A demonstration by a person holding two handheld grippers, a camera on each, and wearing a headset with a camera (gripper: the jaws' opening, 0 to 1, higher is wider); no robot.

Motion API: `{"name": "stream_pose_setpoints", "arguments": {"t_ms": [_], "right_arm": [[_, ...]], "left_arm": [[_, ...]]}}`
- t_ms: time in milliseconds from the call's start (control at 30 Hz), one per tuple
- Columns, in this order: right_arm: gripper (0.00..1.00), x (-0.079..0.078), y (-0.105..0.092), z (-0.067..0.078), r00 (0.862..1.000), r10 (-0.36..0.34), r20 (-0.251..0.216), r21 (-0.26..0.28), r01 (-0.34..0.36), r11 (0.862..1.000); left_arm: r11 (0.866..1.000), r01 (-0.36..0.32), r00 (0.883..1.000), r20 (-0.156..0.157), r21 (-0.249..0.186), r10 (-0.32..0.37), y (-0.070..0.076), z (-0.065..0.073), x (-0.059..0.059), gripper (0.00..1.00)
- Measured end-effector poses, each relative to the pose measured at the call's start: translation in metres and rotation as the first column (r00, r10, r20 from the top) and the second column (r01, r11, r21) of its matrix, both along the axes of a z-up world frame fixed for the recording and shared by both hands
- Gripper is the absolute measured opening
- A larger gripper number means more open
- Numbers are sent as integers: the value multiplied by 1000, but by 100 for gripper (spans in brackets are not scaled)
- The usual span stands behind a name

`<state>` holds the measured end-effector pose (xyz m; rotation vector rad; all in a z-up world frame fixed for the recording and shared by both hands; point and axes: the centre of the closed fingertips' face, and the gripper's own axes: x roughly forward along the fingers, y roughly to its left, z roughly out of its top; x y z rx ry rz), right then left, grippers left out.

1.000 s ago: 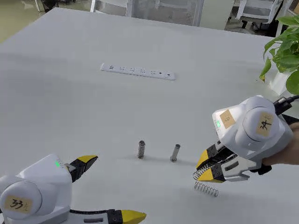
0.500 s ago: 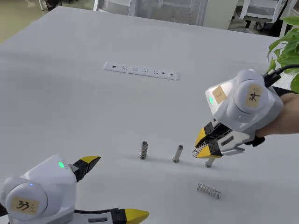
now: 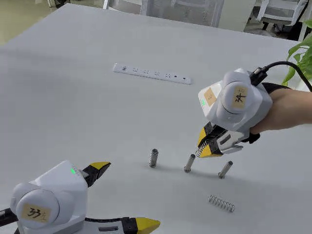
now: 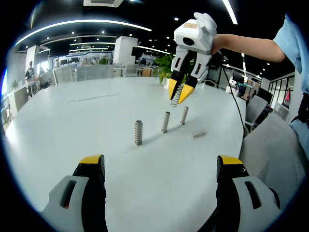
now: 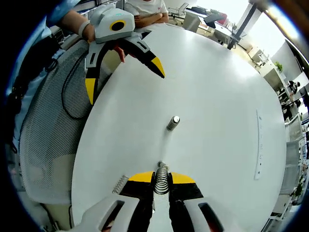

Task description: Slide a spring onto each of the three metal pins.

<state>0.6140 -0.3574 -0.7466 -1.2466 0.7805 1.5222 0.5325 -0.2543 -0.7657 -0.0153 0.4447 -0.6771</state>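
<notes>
Three metal pins stand on the white table. The left pin (image 3: 153, 158) carries a spring; the middle pin (image 3: 189, 163) and the right pin (image 3: 224, 169) are bare. My right gripper (image 3: 204, 148) hovers just above and right of the middle pin, shut on a spring (image 5: 161, 180) held upright between its yellow tips. In the right gripper view the middle pin's top (image 5: 161, 165) sits just beyond that spring. Another spring (image 3: 221, 203) lies loose on the table in front of the right pin. My left gripper (image 3: 124, 197) stays low at the near left, open, with nothing between its jaws.
A white power strip (image 3: 151, 74) lies further back on the table. A green plant (image 3: 303, 46) stands at the right edge. Chairs (image 3: 175, 9) stand beyond the far edge. A person's arm (image 4: 246, 46) reaches in with the right gripper.
My right gripper has risen from beside the loose spring and moved left toward the middle pin, with its spring still in it, uncovering the right pin. The left gripper has hardly moved.
</notes>
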Motion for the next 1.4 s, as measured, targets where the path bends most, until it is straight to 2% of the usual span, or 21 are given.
{"name": "stream_pose_setpoints", "arguments": {"t_ms": [333,667,1400], "right_arm": [[8,2,-1,-8,1000,19,-13,-42,-19,999],[8,4,1,-11,999,41,-18,-72,-42,997],[8,0,-4,-15,998,62,-19,-104,-63,993]], "left_arm": [[1000,-7,1000,-3,-4,7,2,0,0,95],[1000,-9,1000,-2,-5,9,3,0,-1,95],[1000,-10,1000,-22,-16,10,0,-4,-9,93]]}}
